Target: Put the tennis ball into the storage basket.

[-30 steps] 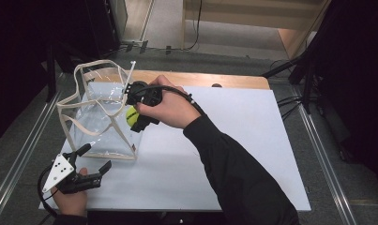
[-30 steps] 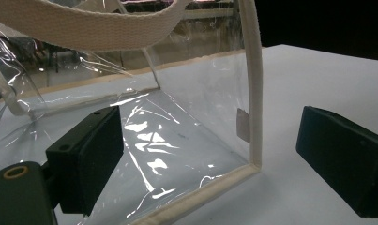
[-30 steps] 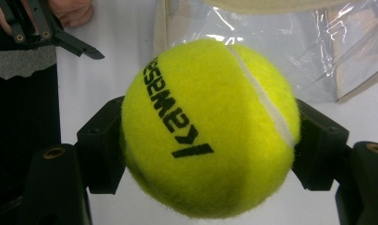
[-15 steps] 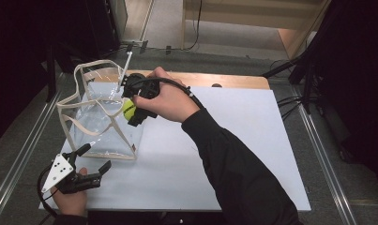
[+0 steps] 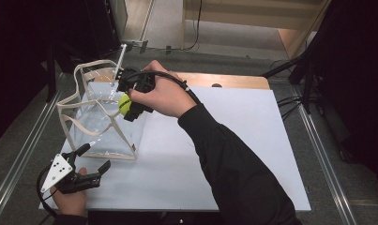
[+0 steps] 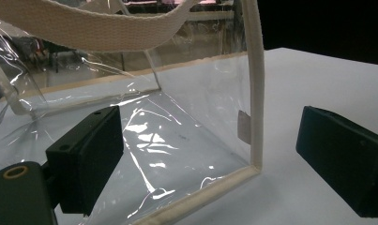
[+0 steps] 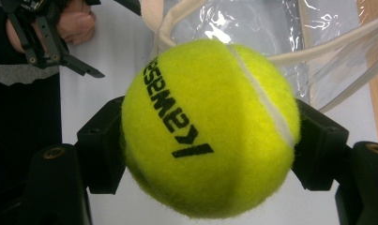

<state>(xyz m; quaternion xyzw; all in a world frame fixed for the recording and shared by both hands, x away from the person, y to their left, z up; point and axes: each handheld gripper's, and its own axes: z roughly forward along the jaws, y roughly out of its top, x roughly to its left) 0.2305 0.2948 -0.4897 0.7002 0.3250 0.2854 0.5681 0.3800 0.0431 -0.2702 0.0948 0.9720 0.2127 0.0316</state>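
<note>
Tennis ball (image 7: pixel 210 129) is clamped across its middle in the right gripper (image 5: pixel 130 105) jaws, above the clear bag's (image 5: pixel 100 124) rim. Light, fuzzy, slightly squishy, so it grips well. Left gripper (image 5: pixel 90 161) jaws gape beside the bag's corner.

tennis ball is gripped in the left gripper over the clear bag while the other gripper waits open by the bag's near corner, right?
Not quite: the tennis ball is clamped in the right gripper, as the right gripper view shows. It is the left gripper that waits open by the near corner of the clear bag.
</note>
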